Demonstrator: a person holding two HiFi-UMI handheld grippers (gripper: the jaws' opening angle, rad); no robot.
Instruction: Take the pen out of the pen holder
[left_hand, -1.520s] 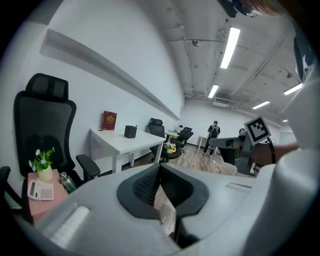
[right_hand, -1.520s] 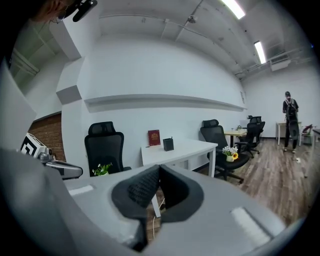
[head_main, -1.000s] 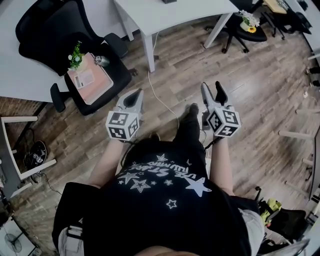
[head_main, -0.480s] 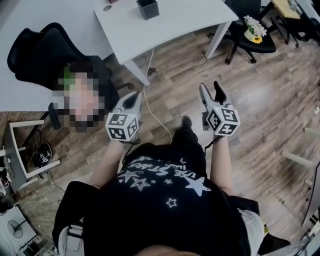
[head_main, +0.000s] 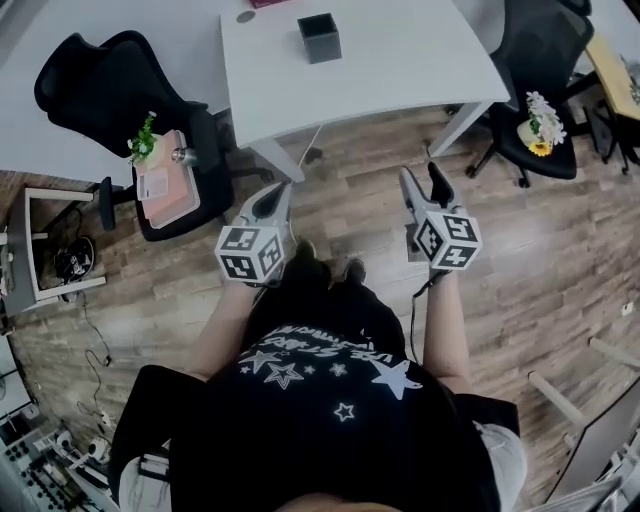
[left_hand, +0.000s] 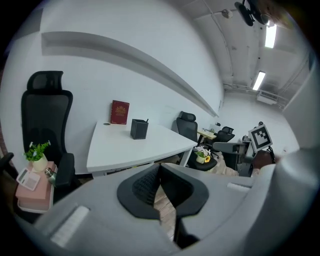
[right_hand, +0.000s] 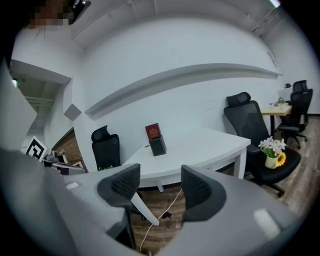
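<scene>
I stand on the wooden floor, well apart from the white desk, with both grippers held out in front of me. My left gripper is clenched, its pads pressed together with nothing between them. My right gripper is released, its jaws apart and empty. The dark pen holder sits upright on the desk, just in front of a red book. A thin dark sliver at its rim is probably the pen, inside the holder.
</scene>
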